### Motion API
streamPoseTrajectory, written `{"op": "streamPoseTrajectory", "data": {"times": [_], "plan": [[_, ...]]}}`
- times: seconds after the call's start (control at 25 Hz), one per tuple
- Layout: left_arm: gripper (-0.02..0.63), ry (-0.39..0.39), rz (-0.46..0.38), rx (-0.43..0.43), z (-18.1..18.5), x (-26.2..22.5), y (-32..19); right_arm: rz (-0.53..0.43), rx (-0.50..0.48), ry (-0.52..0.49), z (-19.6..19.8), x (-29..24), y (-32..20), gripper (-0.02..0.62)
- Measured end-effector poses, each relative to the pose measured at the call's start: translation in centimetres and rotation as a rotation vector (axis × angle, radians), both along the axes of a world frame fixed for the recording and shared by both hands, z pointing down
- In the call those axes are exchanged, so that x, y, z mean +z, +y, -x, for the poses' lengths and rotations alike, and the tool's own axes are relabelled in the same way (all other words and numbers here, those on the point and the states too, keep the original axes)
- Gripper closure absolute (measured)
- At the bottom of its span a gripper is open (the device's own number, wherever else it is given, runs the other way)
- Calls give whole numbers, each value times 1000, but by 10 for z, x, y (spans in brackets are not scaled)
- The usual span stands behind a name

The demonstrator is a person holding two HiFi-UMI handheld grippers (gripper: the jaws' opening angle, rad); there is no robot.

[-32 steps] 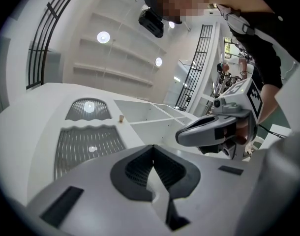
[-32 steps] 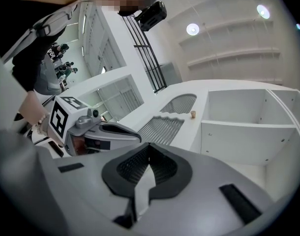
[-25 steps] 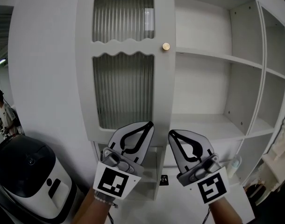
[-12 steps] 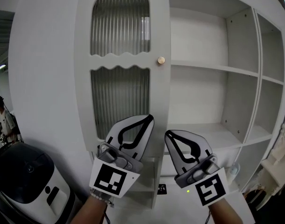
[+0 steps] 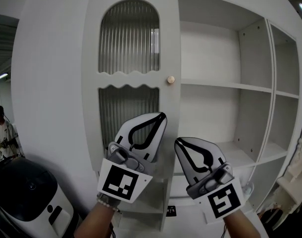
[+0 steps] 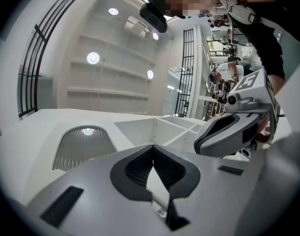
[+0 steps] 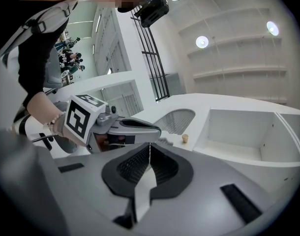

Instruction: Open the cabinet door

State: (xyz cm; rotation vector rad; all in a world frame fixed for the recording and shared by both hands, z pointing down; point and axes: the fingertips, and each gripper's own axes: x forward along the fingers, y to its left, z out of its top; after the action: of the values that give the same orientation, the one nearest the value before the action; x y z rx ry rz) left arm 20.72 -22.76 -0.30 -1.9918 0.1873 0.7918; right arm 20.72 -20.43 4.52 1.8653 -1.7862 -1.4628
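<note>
1. A person (image 5: pixel 0 128) stands in the far left background, well apart from the cabinet.
2. A black-and-white appliance (image 5: pixel 29 192) sits at near left, below and left of the door.
3. The left gripper (image 5: pixel 158 119) has its jaws pressed together with nothing between them. It is raised in front of the lower ribbed pane (image 5: pixel 128 115), tips pointing up and right.
4. The cabinet door (image 5: pixel 91 83) is white with two ribbed panes and appears closed. Its round knob (image 5: pixel 171 80) is on the right edge, above both grippers and touched by neither.
5. The right gripper (image 5: pixel 180 144) also has its jaws together and holds nothing. It is just right of the left gripper and lower.
6. The open shelves (image 5: pixel 225 86) are white and fill the cabinet to the right of the door.
</note>
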Motion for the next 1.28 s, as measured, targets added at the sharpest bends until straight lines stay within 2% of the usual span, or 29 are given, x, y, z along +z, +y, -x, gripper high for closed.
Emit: {"op": "streamPoseTrajectory", "data": {"times": [0.32, 0.6, 0.8, 0.96, 1.28], "plan": [[607, 31, -16, 5, -12, -36, 0, -32, -13, 3, 1, -17, 3, 600], [574, 23, 44, 5, -25, -57, -14, -35, -3, 2, -3, -20, 6, 581], [539, 12, 10, -37, -33, -63, -13, -31, 9, -11, -8, -20, 8, 569], [492, -9, 16, -54, -40, -67, -17, -29, 16, -6, -9, -18, 10, 569], [483, -38, 7, -129, -56, -75, -31, -39, 19, -10, -10, -21, 14, 569]]}}
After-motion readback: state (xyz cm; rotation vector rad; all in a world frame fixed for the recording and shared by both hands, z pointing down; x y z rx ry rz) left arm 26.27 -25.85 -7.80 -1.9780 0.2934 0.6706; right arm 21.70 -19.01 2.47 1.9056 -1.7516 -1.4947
